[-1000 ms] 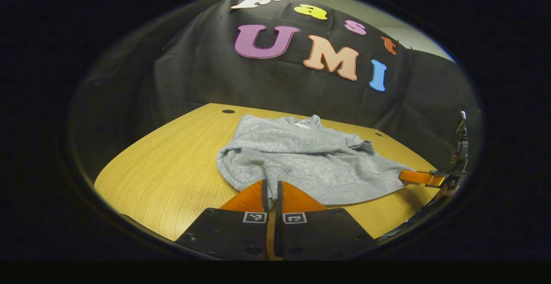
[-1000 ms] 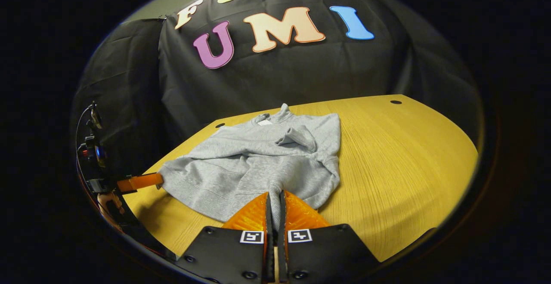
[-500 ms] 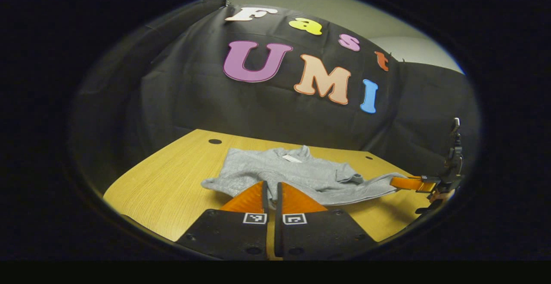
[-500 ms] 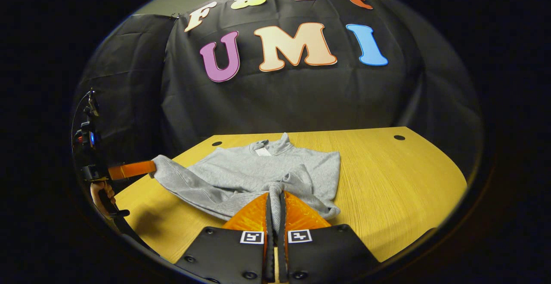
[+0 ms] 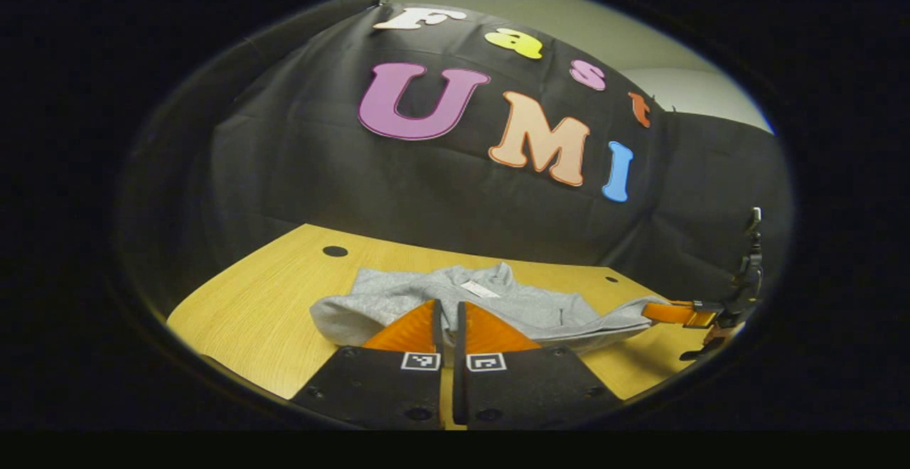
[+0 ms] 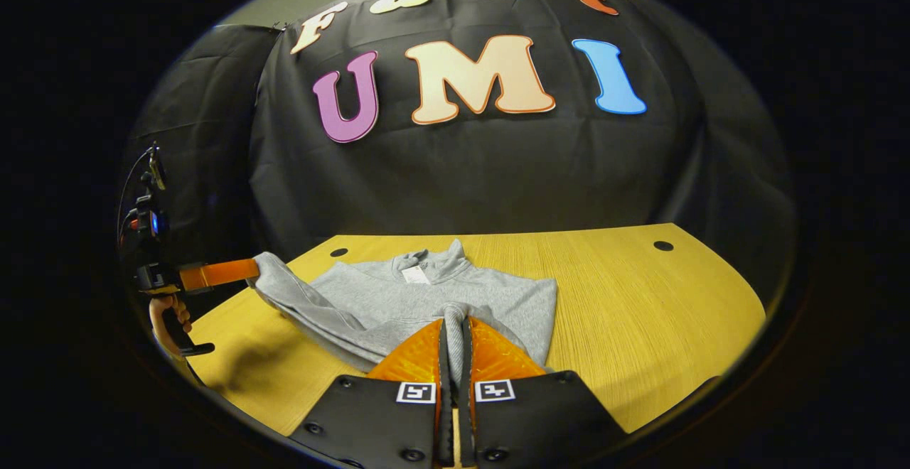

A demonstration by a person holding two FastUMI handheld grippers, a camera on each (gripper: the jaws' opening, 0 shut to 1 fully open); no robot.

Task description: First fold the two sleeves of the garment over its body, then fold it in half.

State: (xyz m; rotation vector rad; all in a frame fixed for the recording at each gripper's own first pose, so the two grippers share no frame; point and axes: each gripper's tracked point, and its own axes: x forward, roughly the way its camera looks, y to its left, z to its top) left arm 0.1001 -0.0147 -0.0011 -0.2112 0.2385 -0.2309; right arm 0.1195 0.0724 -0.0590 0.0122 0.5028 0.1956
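Folding in half looks underway: grey garment (image 6: 426, 298) lies on the wooden table (image 6: 640, 298), collar and label toward the booth wall, near hem lifted off the table at both corners. Left gripper (image 5: 448, 323) is pinched together on one hem corner, cloth showing between its fingers; right gripper (image 6: 455, 341) is clamped on the other corner the same way. Sleeves seem already tucked over the body, judging by the bunched folds near the middle. Left to do: carry hem to collar, lay flat, release. Hard to see: sleeve ends are hidden under the raised hem, so the neatness of the sleeve folds can't be told. A hand (image 6: 167, 313) holding the far gripper's handle is cut off at the view's edge.
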